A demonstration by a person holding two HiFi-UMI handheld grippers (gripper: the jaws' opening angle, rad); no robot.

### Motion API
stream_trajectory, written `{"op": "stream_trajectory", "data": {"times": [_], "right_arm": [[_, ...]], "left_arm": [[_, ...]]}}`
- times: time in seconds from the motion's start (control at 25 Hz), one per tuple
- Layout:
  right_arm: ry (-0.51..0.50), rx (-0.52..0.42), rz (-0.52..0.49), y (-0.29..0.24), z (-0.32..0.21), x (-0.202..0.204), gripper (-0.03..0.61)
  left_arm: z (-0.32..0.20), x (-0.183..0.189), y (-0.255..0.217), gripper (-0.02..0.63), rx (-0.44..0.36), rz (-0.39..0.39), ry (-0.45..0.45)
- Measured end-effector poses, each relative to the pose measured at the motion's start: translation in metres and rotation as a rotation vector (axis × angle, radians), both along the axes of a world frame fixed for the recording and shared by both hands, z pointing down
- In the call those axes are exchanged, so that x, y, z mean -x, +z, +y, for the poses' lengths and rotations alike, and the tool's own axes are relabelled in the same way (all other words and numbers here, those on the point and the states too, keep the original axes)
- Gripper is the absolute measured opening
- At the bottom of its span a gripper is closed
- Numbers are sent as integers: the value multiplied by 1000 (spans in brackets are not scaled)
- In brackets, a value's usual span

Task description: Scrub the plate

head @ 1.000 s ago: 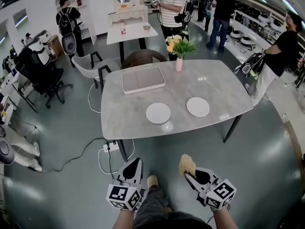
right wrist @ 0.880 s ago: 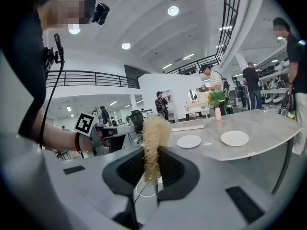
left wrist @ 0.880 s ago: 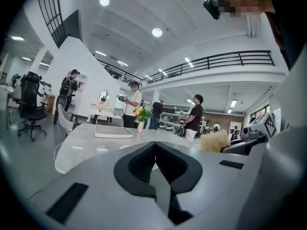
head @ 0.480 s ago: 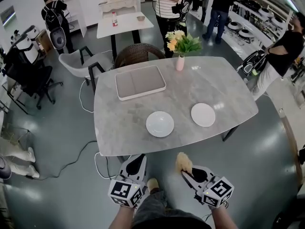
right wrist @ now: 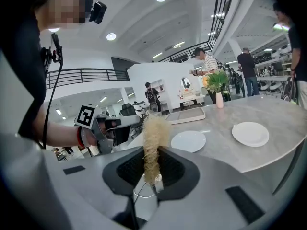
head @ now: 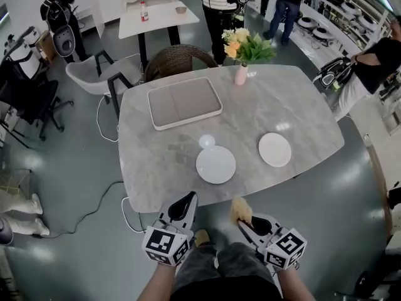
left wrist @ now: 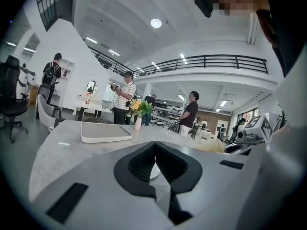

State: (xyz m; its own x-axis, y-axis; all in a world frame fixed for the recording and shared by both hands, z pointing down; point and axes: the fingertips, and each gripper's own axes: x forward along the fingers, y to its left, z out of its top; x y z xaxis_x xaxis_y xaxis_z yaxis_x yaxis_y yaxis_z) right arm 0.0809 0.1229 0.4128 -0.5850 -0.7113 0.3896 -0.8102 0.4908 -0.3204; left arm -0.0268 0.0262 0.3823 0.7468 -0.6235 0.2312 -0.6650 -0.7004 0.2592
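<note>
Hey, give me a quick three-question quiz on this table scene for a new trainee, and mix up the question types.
1. True or false: the right gripper is shut on a tan, fibrous scrubber.
2. What stands near the far edge of the table, right of the tray?
3. The left gripper is: A) shut and empty; B) shut on a plate; C) wide open.

Key: 1 true. 2 a vase of flowers. 3 A.

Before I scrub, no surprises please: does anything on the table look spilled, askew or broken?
Nothing stands out: the near plate, the right plate and the tray lie flat; the vase stands upright. The bright spot by the near plate looks like glare.
</note>
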Motion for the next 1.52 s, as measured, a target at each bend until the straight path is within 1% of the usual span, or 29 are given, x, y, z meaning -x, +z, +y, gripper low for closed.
{"op": "stream_trajectory", "data": {"times": [0.12,0.28,0.44,0.52,0.6,0.68,0.76,0.92,1.0,1.08,1.12,1.2,1.28,1.4,1.48,1.52], "right_arm": [[-13,28,-9,7,-5,6,69],[-36,32,-17,10,-23,12,69],[-72,28,-10,17,-50,11,69],[-94,34,0,22,-66,9,69],[-119,46,9,30,-83,8,69],[-155,53,25,36,-102,7,69],[-197,49,64,39,-121,7,69],[-257,55,135,50,-146,13,69],[-300,57,178,58,-150,16,69],[-343,46,245,66,-153,16,69],[-363,36,288,70,-155,15,69],[-414,11,397,79,-159,12,69],[-485,-32,546,87,-162,7,69],[-636,-139,809,103,-165,2,69],[-755,-211,945,114,-165,2,69],[-812,-239,991,117,-164,2,69]], "left_arm": [[4,6,6,12,6,-30,16],[0,27,22,12,51,-53,-35],[-15,33,32,12,56,-89,-65],[-25,30,36,12,60,-114,-56],[-34,23,40,12,80,-128,-23],[-42,13,45,12,112,-126,13],[-49,4,53,12,152,-123,35],[-61,-10,82,14,280,-135,89],[-64,-16,95,14,318,-152,102],[-67,-19,108,15,335,-206,109],[-68,-20,114,27,344,-240,118],[-69,-22,126,93,367,-303,143],[-70,-24,134,125,378,-354,164],[-72,-28,146,130,377,-427,184],[-72,-29,158,130,369,-510,218],[-71,-30,163,130,356,-571,245]]}}
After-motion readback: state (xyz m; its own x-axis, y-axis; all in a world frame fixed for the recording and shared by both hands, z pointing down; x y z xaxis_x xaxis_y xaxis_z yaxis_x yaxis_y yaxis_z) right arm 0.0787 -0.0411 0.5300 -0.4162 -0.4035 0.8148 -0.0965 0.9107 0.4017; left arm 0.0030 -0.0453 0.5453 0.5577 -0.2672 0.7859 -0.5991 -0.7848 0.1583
